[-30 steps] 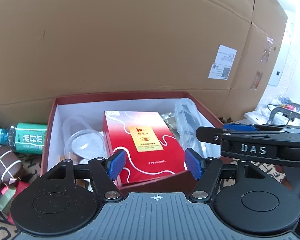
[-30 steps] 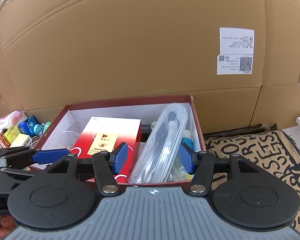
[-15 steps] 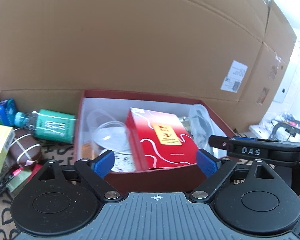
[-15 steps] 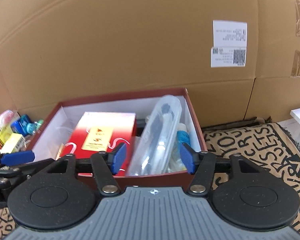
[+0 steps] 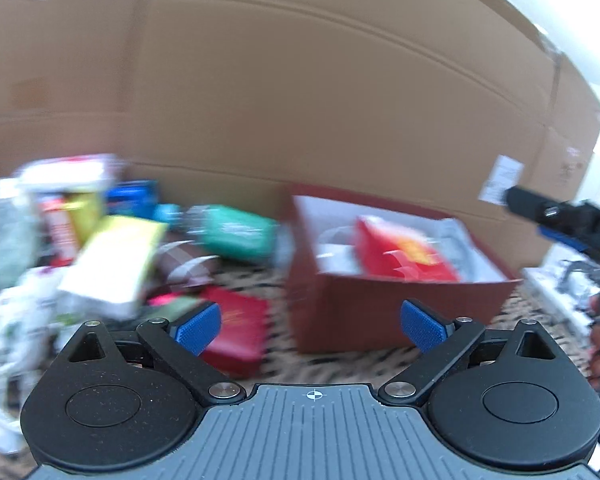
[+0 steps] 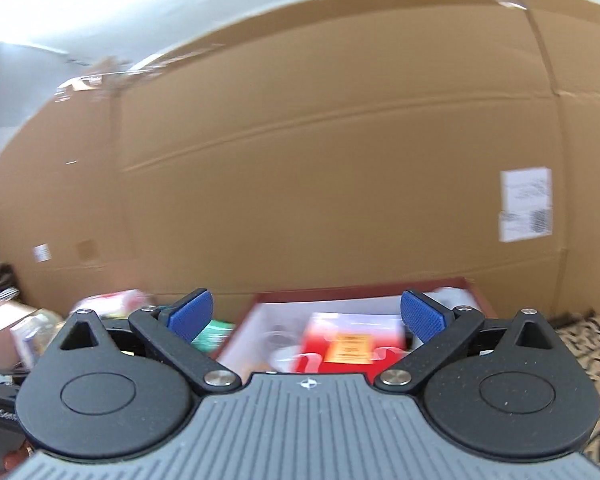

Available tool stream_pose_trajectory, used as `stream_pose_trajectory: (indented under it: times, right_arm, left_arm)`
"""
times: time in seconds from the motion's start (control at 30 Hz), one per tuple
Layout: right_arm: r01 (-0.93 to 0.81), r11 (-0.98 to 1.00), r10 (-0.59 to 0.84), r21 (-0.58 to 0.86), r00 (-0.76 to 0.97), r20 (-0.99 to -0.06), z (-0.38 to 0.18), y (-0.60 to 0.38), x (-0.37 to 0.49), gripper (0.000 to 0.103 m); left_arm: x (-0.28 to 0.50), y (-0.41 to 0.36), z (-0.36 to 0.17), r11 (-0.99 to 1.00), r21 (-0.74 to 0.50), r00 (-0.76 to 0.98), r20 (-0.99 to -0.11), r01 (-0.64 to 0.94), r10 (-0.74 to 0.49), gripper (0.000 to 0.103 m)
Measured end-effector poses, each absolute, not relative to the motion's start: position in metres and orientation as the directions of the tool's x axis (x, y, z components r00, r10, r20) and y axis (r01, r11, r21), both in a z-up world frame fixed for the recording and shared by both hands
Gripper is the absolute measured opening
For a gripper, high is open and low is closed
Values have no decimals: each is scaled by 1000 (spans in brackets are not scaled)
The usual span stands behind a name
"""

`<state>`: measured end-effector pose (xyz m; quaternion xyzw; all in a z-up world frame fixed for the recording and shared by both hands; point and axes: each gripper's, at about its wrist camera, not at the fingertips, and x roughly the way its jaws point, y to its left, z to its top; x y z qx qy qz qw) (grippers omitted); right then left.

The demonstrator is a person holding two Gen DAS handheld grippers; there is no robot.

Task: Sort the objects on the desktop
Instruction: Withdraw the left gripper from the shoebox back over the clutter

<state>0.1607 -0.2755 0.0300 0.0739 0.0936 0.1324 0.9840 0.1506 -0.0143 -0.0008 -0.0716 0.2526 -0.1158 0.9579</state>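
Low in the middle of the left wrist view, the left gripper point(image 5: 311, 329) has its two blue pads spread wide with nothing between them. Right of middle sits the dark red box point(image 5: 380, 312) on a patterned mat point(image 5: 324, 368). A red packet point(image 5: 404, 256) leans inside it. On the left side of the frame is a blurry heap of things: a green bottle point(image 5: 236, 232), a yellow-green box point(image 5: 112, 264), a small red box point(image 5: 240, 332) and a blue pack point(image 5: 132, 196). At the right edge, the right gripper point(image 5: 568, 220) pokes in, dark with a bit of blue.

Low in the right wrist view, the right gripper point(image 6: 306, 318) is also spread wide and holds nothing. The dark red box point(image 6: 360, 292) shows between its pads, with the red packet point(image 6: 348, 344) inside. A big brown cardboard wall point(image 6: 320, 160) fills the rest.
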Motion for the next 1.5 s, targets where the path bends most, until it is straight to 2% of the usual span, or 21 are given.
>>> stream_pose_trajectory:
  times: [0.17,0.37,0.47,0.57,0.6,0.77,0.97,1.3,1.5]
  right_arm:
    - [-344,933,358,106,916,-179,23,-229,148,100]
    - [-450,885,465,124,833,-300,5,-178,152,100]
    - [-460,881,468,112,811,-351,-8,-156,152,100]
    - [-451,890,436,62,807,-398,-24,-136,150,100]
    - [-443,896,417,37,809,-413,-29,-131,150,100]
    - [-423,905,357,-37,805,-474,-57,-114,160,100]
    - [-438,899,372,-9,773,-514,-78,-106,176,99]
    - [-448,894,386,21,742,-548,-90,-108,202,94]
    - [-458,889,391,19,735,-555,-92,-105,215,94]
  left_arm:
    - [134,36,-9,980,-187,864,-482,63,-147,102]
    - [131,72,-18,976,-216,864,-490,5,-113,102]
    - [133,81,-27,973,-229,856,-502,7,-124,102]
    - [137,87,-34,966,-255,840,-517,33,-165,101]
    - [140,86,-34,965,-260,836,-520,43,-177,98]
    - [159,82,-35,955,-282,817,-528,89,-232,98]
    - [187,59,-36,947,-259,775,-553,192,-308,98]
    - [238,44,-58,908,-280,673,-610,311,-418,80]
    - [261,33,-69,885,-310,610,-643,347,-464,75]
